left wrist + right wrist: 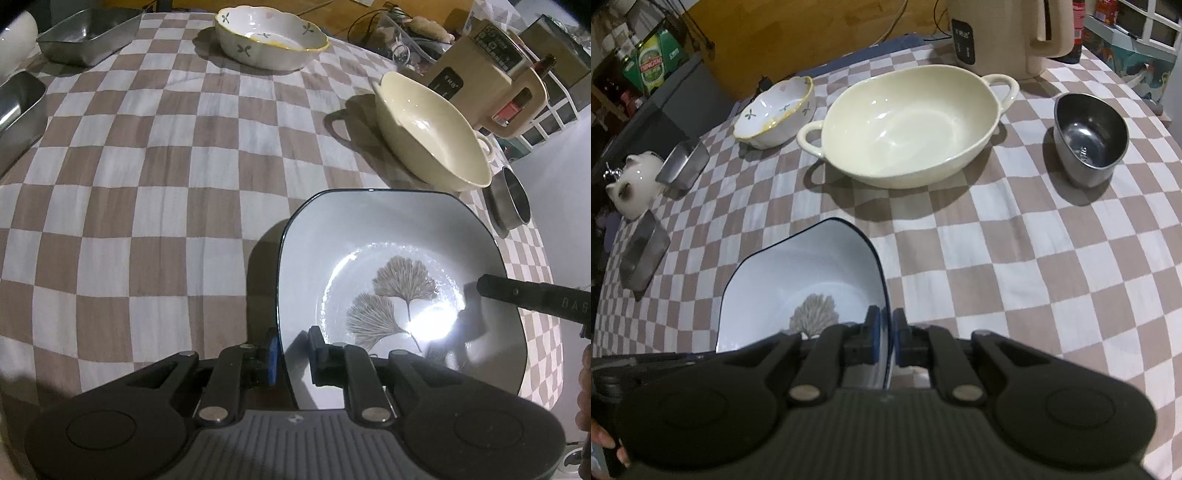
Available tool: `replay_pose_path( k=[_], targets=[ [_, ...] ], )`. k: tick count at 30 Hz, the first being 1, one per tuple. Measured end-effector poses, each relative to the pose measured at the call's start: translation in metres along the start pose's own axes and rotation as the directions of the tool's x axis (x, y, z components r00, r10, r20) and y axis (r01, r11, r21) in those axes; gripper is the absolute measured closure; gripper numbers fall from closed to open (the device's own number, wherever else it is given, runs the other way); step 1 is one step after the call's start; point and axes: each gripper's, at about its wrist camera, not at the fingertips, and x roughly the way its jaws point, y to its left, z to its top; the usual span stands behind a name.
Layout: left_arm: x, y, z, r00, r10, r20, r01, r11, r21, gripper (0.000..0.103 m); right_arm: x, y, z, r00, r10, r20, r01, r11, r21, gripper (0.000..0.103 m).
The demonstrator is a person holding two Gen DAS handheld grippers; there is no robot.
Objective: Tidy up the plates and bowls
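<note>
A square white plate (388, 240) with a dark rim and a ginkgo-leaf print sits low in both views (798, 273), above the checked cloth. My left gripper (293, 341) straddles its left rim, and a little space shows between the pads and the rim, so it is open. My right gripper (886, 321) is shut on the opposite rim, with the blue pads pressed on either side of it. One of its fingers (517, 295) reaches over the plate from the right in the left wrist view. Whether the plate's underside touches the table is unclear.
Beyond the plate stand a cream two-handled bowl (908, 125), a scalloped floral bowl (775, 110) and a small steel bowl (1089, 140). Steel trays (85, 33) (18, 114) line the far left. A beige kettle (1004, 33) stands at the back. A white teapot (635, 184) sits by the trays.
</note>
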Motion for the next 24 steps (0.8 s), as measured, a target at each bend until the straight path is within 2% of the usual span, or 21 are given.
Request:
replay_pose_path(
  k=[9, 17, 24],
  targets=[
    [-0.001, -0.005, 0.002, 1.000, 0.013, 0.007, -0.013, 0.999, 0.038, 0.087, 0.010, 0.001, 0.003, 0.999, -0.026, -0.021, 0.025, 0.999, -0.045, 0.092],
    [-0.002, -0.011, 0.002, 1.000, 0.020, 0.002, -0.020, 0.998, 0.061, 0.090, 0.026, -0.012, 0.000, 0.999, -0.020, -0.045, 0.020, 1.000, 0.002, 0.087],
    [-0.001, -0.015, 0.008, 0.999, 0.043, 0.003, -0.043, 0.996, 0.079, 0.090, 0.033, -0.013, 0.003, 0.999, -0.032, -0.031, 0.033, 0.999, 0.025, 0.086]
  ],
)
